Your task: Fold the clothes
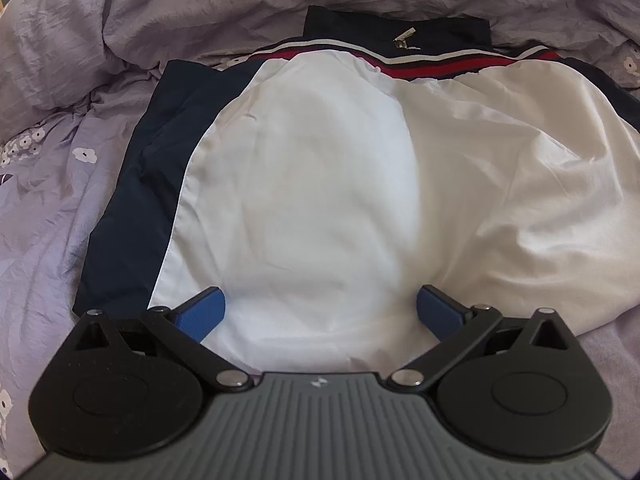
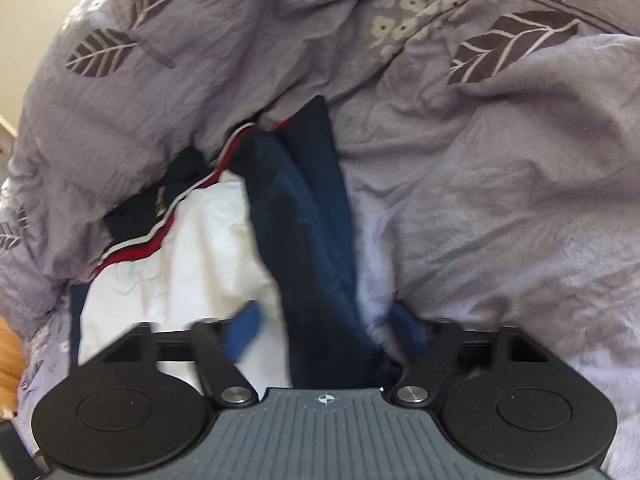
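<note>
Lying straight ahead of the left gripper [image 1: 320, 312], the jacket [image 1: 320, 180] is running lengthwise toward its collar [image 1: 396, 30] at the frame's top. Both grippers are standing spread, pinching nothing. The right gripper [image 2: 324, 328] is straddling a navy sleeve [image 2: 312, 220] at frame centre, nearer to it.

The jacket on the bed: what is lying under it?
Under the jacket only the purple floral bedding shows, around its edges. Whatever lies directly beneath the white panel is covered. Both grippers, left and right, are open.

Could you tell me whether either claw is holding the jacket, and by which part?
Neither: the left claw and right claw are open over the jacket.
</note>
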Demonstrator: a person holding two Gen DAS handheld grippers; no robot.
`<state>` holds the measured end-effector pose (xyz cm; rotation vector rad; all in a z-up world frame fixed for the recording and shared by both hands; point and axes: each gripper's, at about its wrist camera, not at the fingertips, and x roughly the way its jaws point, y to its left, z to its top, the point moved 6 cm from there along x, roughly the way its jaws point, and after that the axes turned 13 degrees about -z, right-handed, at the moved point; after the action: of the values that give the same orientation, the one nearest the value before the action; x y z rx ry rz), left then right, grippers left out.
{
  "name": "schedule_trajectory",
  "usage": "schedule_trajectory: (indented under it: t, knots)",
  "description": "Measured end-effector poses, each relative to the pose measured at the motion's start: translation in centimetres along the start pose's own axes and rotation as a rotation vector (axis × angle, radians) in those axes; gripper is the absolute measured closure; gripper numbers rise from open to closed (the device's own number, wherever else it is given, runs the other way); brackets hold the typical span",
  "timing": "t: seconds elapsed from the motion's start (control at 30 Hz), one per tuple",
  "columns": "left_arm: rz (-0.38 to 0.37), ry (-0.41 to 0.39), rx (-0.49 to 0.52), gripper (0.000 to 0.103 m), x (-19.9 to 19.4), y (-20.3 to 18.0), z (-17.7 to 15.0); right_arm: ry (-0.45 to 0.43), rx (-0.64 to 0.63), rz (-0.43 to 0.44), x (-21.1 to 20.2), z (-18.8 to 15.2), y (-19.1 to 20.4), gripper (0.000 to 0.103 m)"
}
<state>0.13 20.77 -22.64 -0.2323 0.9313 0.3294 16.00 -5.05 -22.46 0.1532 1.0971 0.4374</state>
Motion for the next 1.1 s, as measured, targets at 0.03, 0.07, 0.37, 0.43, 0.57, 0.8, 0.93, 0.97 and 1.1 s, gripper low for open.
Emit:
schedule_trajectory:
  t: [0.03, 0.07, 0.37, 0.43, 0.57, 0.8, 0.93, 0.97, 1.1]
  knots:
    - [-0.003, -0.001, -0.001, 0.0, 0.1, 0.0, -0.1, 0.006, 0.006, -0.002, -0.2, -0.2, 0.0, 0.051]
    - [-0.006, -0.001, -0.003, 0.0, 0.3, 0.0, -0.1, 0.012, 0.013, -0.004, -0.5, -0.3, 0.0, 0.06]
    - [0.097, 0.014, -0.149, 0.0, -3.2, 7.5, 1.8, -0.112, -0.314, -0.038, -6.2, 1.4, 10.0, 0.09]
    - [0.17, 0.004, -0.195, 0.0, -4.2, 11.4, 2.2, -0.149, -0.454, 0.006, -7.4, 0.5, 15.5, 0.09]
    - [0.291, -0.035, -0.329, 0.0, -6.8, 18.8, 2.0, -0.167, -0.633, 0.099, -6.6, -3.3, 27.0, 0.09]
    - [0.309, -0.036, -0.505, 0.0, -8.5, 25.5, -0.7, -0.125, -0.851, 0.182, -0.9, -14.3, 38.3, 0.091]
    - [0.32, -0.024, -0.483, 0.0, -7.9, 25.5, -1.1, -0.16, -0.965, 0.145, -0.2, -17.8, 39.3, 0.088]
    - [0.324, -0.024, -0.468, 0.0, -7.8, 25.3, -1.1, -0.163, -0.978, 0.14, 0.0, -18.1, 39.1, 0.084]
    - [0.309, -0.034, -0.403, 0.0, -7.9, 24.3, -0.5, -0.104, -0.942, 0.218, -1.0, -17.7, 37.0, 0.027]
